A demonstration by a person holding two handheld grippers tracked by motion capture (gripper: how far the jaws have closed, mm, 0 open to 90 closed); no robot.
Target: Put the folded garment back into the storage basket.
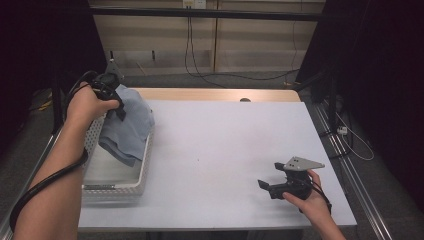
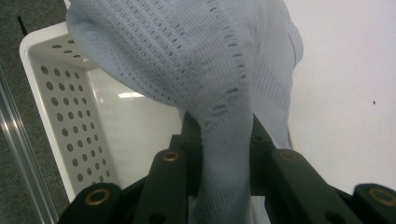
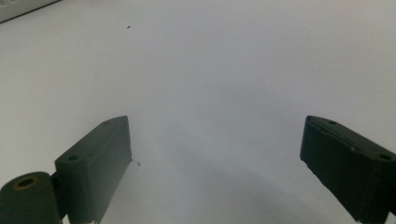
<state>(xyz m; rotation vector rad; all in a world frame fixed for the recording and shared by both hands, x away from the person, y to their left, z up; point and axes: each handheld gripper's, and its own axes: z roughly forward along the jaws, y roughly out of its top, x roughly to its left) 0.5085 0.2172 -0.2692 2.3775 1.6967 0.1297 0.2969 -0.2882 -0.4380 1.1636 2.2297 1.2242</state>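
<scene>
A pale blue knitted cloth (image 1: pixel 127 122) hangs over the white perforated basket (image 1: pixel 115 187) at the table's left. My left gripper (image 1: pixel 117 107) is raised above the basket and shut on a bunched fold of that cloth (image 2: pixel 224 144), which droops from the jaws toward the basket floor (image 2: pixel 135 126). My right gripper (image 1: pixel 270 181) rests low over the white table near the front right, pointing left, its jaws wide apart with nothing between them (image 3: pixel 215 154).
The white tabletop (image 1: pixel 225 145) stretches between the basket and my right hand. A wooden strip (image 1: pixel 215 94) edges the far side. Metal rails (image 1: pixel 345 165) run along the right of the table, and cables lie on the floor behind.
</scene>
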